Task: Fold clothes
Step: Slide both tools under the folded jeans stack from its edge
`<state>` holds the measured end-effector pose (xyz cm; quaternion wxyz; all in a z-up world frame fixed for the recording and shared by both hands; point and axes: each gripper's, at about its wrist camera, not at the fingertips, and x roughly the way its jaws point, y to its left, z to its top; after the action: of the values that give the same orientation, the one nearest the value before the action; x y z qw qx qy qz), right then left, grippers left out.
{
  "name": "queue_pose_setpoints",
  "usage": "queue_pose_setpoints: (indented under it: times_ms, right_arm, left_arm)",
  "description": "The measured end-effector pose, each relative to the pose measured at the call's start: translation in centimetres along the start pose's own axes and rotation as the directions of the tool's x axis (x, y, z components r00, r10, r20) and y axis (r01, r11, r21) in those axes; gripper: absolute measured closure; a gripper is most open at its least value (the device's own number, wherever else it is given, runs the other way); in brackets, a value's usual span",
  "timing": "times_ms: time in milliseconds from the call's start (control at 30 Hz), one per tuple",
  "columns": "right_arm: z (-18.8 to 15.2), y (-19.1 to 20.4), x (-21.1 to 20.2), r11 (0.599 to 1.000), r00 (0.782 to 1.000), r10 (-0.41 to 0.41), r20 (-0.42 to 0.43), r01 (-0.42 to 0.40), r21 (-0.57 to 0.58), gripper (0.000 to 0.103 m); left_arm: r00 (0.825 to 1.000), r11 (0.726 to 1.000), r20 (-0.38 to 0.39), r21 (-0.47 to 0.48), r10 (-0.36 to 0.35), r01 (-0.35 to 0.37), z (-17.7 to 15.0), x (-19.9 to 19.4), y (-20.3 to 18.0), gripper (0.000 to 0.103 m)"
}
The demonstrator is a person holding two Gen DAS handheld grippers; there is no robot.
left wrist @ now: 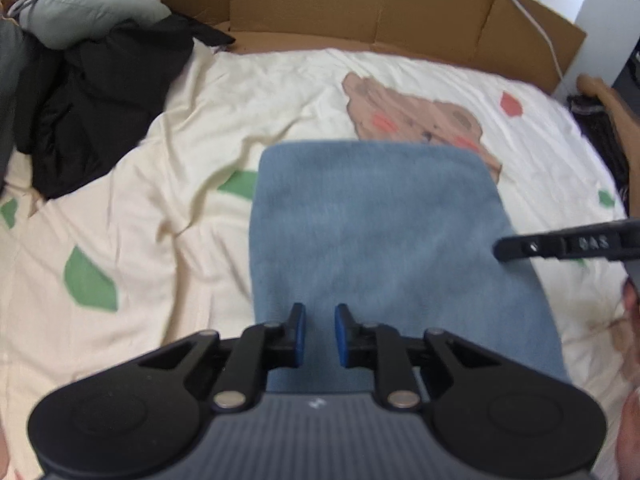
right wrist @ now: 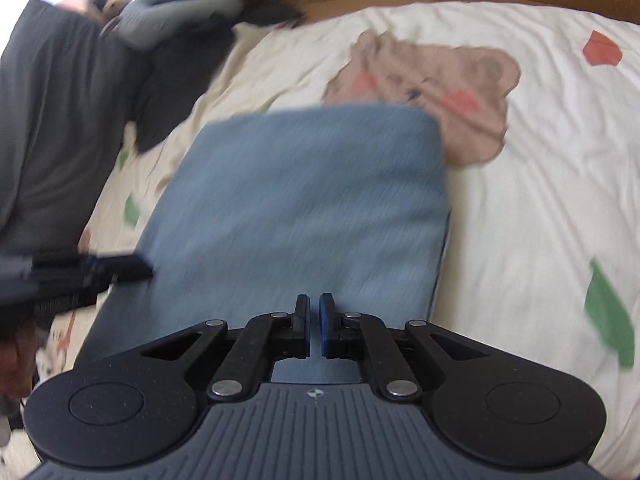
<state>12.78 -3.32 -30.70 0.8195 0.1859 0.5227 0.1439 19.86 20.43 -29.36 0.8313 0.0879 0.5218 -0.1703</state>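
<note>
A folded blue garment (left wrist: 372, 220) (right wrist: 300, 192) lies flat on a cream bedsheet (left wrist: 160, 240) (right wrist: 520, 200) printed with a bear. My left gripper (left wrist: 320, 308) hovers over the garment's near end. Its blue pads stand a small gap apart with nothing pinched between them. The same gripper reaches in from the left of the right wrist view (right wrist: 148, 268). My right gripper (right wrist: 314, 298) is over the garment's near right part, jaws shut with nothing in them. Its tip (left wrist: 498, 250) enters the left wrist view from the right, at the garment's right edge.
A pile of black clothes (left wrist: 100, 92) (right wrist: 180, 80) and a grey garment (left wrist: 88, 12) (right wrist: 172, 20) lie at the bed's far left. Brown cardboard (left wrist: 360, 0) lines the far side. A large grey cloth (right wrist: 48, 120) fills the left. A hand (right wrist: 16, 360) holds the left gripper.
</note>
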Motion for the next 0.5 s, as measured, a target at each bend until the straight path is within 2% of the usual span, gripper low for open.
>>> queue_pose_setpoints:
  times_ms: [133,167,233,267,300,333,367,400,433,500]
  right_arm:
    - [-1.8,0.6,-1.7,1.0,1.0,0.006,-0.004,-0.006,0.024,0.095]
    - [-2.2,0.8,-2.0,1.0,1.0,0.007,-0.005,-0.007,0.021,0.094]
    - [-2.9,1.1,-2.9,1.0,1.0,0.0,0.0,0.0,0.028,0.084]
    - [-3.3,1.1,-3.5,0.999,1.0,-0.003,0.009,0.002,0.047,0.074]
    - [-3.8,0.9,-4.2,0.997,1.0,-0.001,0.021,0.0,0.076,0.059]
    - [-4.3,0.6,-4.8,0.994,0.999,0.003,0.037,-0.007,0.111,0.055]
    - [-4.8,0.4,-5.5,0.989,0.999,0.006,0.052,-0.014,0.146,0.05]
    - [-5.2,0.2,-5.9,0.985,0.998,0.007,0.055,-0.016,0.172,0.05]
    - [-5.7,0.0,-6.1,0.982,0.999,0.011,0.047,-0.02,0.188,0.05]
    - [-6.6,-0.3,-6.1,0.976,0.999,0.029,0.031,-0.035,0.213,0.05]
  left_arm:
    - [1.0,0.999,0.005,-0.05,-0.005,0.005,-1.2,-1.5,0.2,0.085]
    - [1.0,0.998,0.008,-0.059,-0.008,0.008,-1.4,-2.0,0.3,0.081]
    - [1.0,0.998,0.011,-0.063,-0.012,0.013,-2.0,-2.9,0.2,0.079]
    - [1.0,0.998,0.011,-0.066,-0.011,0.012,-2.3,-3.3,0.2,0.079]
    - [1.0,0.997,0.01,-0.072,-0.004,0.005,-2.7,-3.7,0.2,0.079]
    - [1.0,0.997,0.01,-0.078,0.005,-0.004,-3.0,-4.1,0.3,0.075]
    - [1.0,0.996,0.011,-0.088,0.016,-0.015,-3.3,-4.4,0.4,0.065]
    - [1.0,0.994,0.012,-0.108,0.026,-0.025,-3.8,-4.7,0.6,0.058]
    - [0.999,0.991,0.014,-0.131,0.035,-0.033,-4.3,-5.0,0.8,0.048]
    - [1.0,0.985,0.015,-0.172,0.023,-0.02,-5.4,-5.3,1.2,0.046]
